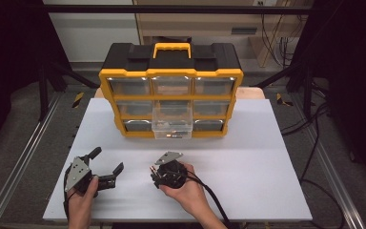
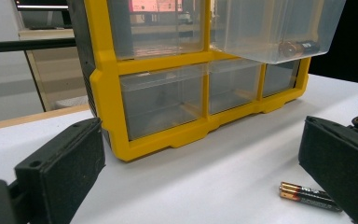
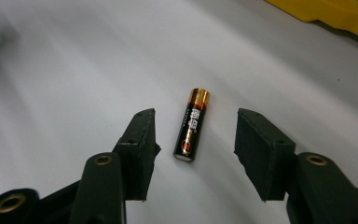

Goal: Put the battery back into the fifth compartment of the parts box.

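Right claw (image 3: pixel 196 122) open, jaws apart, one on each side of the battery (image 3: pixel 191 133), not pressing on it yet. Battery flat on the white worktop (image 1: pixel 248 167), near the front edge, gold end pointing away from the claw. Looks small, light, hard and smooth, so likely to roll or slip out of a loose pinch. Best to squeeze across the black middle, pads flat on both round sides, not at the ends. Probably too tough to break with a gentle squeeze. Left claw (image 1: pixel 107 161) wide open too, holding nothing, close by on the left but out of the way. Farther back, a yellow and black box (image 1: pixel 170 71) full of little see-through drawers, with the middle drawer (image 1: pixel 172 125) pulled out and another battery (image 2: pixel 298 46) inside it. Nothing but bare worktop between the claw and that drawer. Only tricky bit: getting up and over the drawer's front wall.
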`<state>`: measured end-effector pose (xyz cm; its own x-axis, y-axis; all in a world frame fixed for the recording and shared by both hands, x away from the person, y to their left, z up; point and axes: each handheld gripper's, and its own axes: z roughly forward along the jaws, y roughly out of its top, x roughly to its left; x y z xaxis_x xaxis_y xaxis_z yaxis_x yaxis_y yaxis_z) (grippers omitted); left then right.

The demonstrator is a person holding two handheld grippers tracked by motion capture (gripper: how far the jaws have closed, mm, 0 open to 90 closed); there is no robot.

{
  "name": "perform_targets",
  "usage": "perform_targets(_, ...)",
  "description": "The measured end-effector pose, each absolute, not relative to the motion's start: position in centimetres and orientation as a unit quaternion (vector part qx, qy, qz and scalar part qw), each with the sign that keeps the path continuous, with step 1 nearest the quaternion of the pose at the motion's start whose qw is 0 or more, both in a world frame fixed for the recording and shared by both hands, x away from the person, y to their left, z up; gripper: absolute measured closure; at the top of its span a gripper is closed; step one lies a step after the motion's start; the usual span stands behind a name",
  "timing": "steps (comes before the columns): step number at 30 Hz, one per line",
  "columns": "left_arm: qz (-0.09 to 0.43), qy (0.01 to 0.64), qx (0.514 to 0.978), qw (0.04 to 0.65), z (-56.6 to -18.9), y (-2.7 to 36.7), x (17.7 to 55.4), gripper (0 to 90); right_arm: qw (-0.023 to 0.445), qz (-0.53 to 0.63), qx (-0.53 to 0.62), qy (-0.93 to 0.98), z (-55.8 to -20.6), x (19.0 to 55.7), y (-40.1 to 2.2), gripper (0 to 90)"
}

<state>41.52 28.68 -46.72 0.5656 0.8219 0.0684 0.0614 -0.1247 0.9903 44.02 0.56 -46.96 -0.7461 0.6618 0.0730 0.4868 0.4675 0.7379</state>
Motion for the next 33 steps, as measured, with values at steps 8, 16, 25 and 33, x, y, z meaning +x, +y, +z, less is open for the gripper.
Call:
perform_targets(8, 0.331, 0.328, 0.673, 0.575, -46.7, 28.7, 41.6, 0.2, 0.112, 0.391, 0.349, 0.844, -47.3, 44.7, 0.7, 55.0)
perform_targets(16, 0.331, 0.328, 0.673, 0.575, -46.7, 28.7, 41.6, 0.2, 0.114, 0.388, 0.355, 0.843, -47.7, 45.1, 0.9, 56.3)
perform_targets(25, 0.33, 0.328, 0.673, 0.574, -46.7, 28.6, 41.6, 0.2, 0.119, 0.379, 0.359, 0.845, -48.0, 45.3, 1.2, 57.3)
perform_targets(33, 0.33, 0.328, 0.673, 0.575, -46.7, 28.6, 41.6, 0.2, 0.114, 0.374, 0.36, 0.847, -48.3, 45.2, 1.6, 60.7)
